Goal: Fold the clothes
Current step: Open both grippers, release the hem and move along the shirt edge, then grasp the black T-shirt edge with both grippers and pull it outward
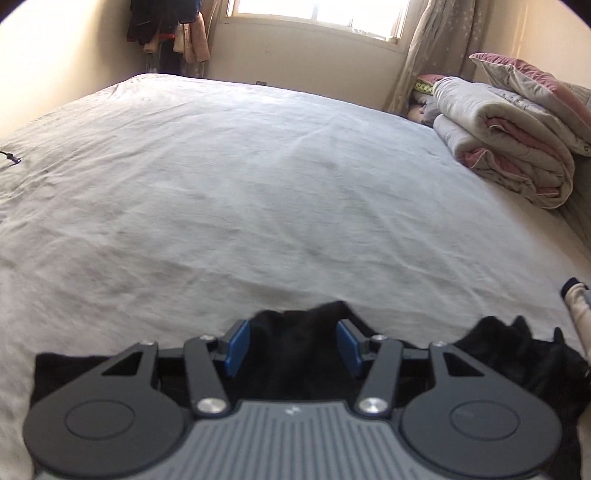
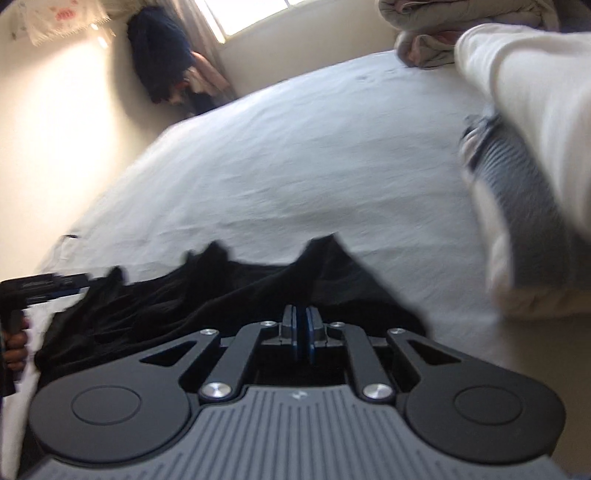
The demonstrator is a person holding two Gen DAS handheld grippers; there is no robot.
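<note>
A black garment (image 1: 299, 354) lies at the near edge of the bed. In the left wrist view my left gripper (image 1: 291, 345) is open, its blue pads (image 1: 236, 347) on either side of a raised fold of the black cloth. In the right wrist view my right gripper (image 2: 302, 332) is shut on an edge of the black garment (image 2: 177, 295), which stretches left towards the other gripper (image 2: 22, 295). A white garment with a striped part (image 2: 517, 155) hangs blurred at the right.
The bed has a pale grey sheet (image 1: 258, 177). Folded quilts (image 1: 517, 129) are stacked at its far right. Clothes hang in the far corner (image 1: 166, 33) beside a window (image 1: 317, 14). A small cable end (image 1: 11, 157) lies at the left edge.
</note>
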